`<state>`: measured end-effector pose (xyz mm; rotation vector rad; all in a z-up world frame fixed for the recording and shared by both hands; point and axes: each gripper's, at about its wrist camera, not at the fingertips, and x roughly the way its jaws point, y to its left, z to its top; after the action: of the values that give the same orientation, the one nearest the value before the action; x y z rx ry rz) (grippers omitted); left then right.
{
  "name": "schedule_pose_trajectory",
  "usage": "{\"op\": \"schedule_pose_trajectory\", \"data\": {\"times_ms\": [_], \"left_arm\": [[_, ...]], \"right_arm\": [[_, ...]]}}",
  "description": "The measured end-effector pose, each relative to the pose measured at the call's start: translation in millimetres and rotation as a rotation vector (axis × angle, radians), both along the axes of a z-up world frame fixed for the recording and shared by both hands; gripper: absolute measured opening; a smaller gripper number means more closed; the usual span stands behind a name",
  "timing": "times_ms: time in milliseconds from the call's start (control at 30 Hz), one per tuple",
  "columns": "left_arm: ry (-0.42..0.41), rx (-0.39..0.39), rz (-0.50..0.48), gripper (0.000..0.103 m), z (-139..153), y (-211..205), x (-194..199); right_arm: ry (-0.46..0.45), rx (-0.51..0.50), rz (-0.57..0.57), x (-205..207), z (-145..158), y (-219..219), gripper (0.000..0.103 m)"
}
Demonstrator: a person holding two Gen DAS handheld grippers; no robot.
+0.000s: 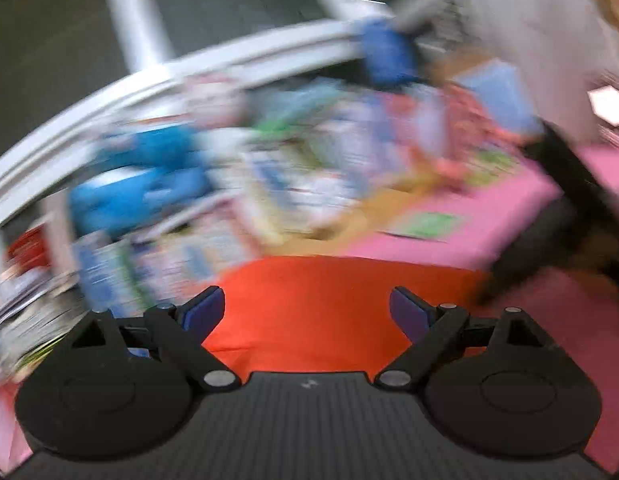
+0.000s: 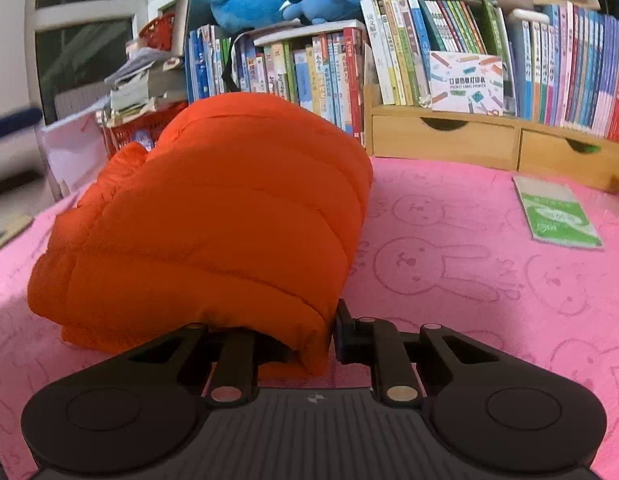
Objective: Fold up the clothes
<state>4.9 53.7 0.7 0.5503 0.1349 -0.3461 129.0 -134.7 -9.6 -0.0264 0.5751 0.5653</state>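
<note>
- The orange jacket (image 2: 213, 216) lay bunched in a puffy heap on the pink cloth (image 2: 449, 280), in front of the books (image 2: 449, 52).
- The right gripper (image 2: 309, 340) was clamped on the jacket's near hem; its left finger was hidden under the fabric.
- The left gripper (image 1: 307, 312) stood with its fingers wide apart and nothing between them, over the jacket (image 1: 309, 300).
- The left wrist view was badly blurred.
- A green booklet (image 2: 559, 214) lay well to the jacket's right.
</note>
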Motion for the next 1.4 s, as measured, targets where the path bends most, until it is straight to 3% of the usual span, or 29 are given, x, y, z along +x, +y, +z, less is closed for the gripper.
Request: {"op": "schedule_pose_trajectory", "data": {"times_ms": [100, 200, 333, 433, 600, 800, 1167, 1300, 1400], "left_arm": [[0.022, 0.106, -0.072, 0.084, -16.8, -30.9, 7.6], [0.057, 0.153, -0.075, 0.074, -26.0, -51.6, 26.3], [0.081, 0.208, -0.049, 0.047, -36.2, -58.1, 43.8], [0.095, 0.243, -0.024, 0.038, -42.2, -57.2, 53.4], [0.128, 0.253, 0.027, 0.033, -46.0, -43.0, 47.6], [0.195, 0.195, 0.131, 0.032, -50.3, -13.0, 36.4], [0.265, 0.080, 0.306, 0.027, -50.6, 28.5, 16.1], [0.281, -0.027, 0.294, 0.030, -40.0, 36.9, -7.7], [0.268, -0.024, 0.221, 0.040, -34.3, 21.4, -25.5]], "right_arm": [[0.007, 0.029, -0.001, 0.6, 0.8, -3.8, 0.020], [0.012, 0.057, -0.006, 1.2, 0.7, -6.7, 0.020], [0.023, 0.085, -0.012, 1.7, 0.3, -9.4, 0.020], [0.042, 0.098, -0.031, 3.4, -1.6, -10.8, 0.020], [0.091, 0.124, -0.063, 10.0, -6.0, -16.8, 0.020], [0.151, 0.167, -0.091, 15.2, -12.0, -22.9, 0.021], [0.163, 0.170, -0.091, 15.7, -12.6, -23.8, 0.022], [0.194, 0.222, -0.102, 17.6, -14.3, -31.5, 0.021], [0.222, 0.275, -0.111, 18.3, -16.2, -37.2, 0.021]]}}
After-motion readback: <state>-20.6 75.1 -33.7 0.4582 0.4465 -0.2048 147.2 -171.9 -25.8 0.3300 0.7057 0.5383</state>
